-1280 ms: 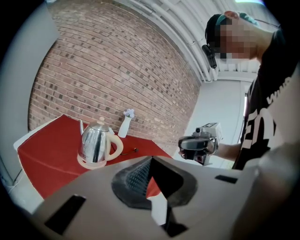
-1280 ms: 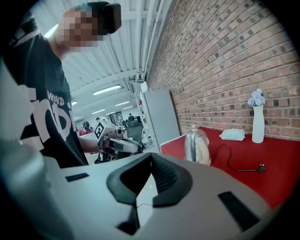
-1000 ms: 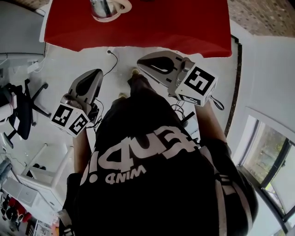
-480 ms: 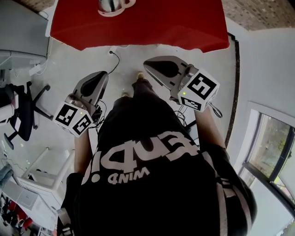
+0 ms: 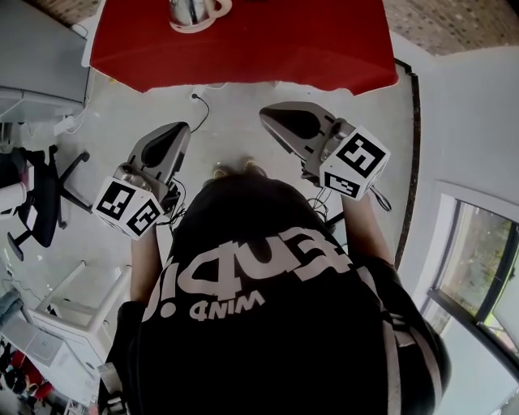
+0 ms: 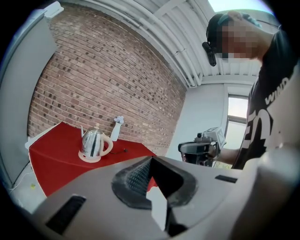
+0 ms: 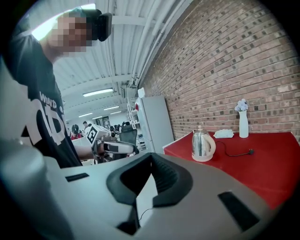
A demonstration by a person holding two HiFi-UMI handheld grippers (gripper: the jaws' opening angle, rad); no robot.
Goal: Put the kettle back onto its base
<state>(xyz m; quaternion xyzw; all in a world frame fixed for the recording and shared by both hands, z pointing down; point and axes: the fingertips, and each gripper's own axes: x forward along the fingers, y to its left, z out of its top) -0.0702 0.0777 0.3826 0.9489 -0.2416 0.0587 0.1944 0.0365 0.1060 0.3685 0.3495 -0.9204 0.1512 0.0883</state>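
Observation:
A steel kettle [image 5: 189, 10] with a cream handle stands on its round cream base [image 5: 212, 16] on the red table [image 5: 268, 44], at the top of the head view. It also shows in the left gripper view, kettle [image 6: 93, 143], and in the right gripper view, kettle [image 7: 201, 143]. My left gripper [image 5: 173, 134] and right gripper [image 5: 272, 120] hover over the floor in front of the person, short of the table's near edge. Both are shut and hold nothing, and they are well away from the kettle.
A white vase [image 7: 243, 121] and a black power cord [image 7: 236, 153] are on the table behind the kettle. A white fridge [image 7: 154, 124] stands to its left. A cable [image 5: 196, 105] lies on the floor under the table edge, and an office chair [image 5: 40, 194] stands at the left.
The right gripper has shifted to the right and a little further from the table edge in the head view. The left one has moved slightly too. Both stay shut and empty.

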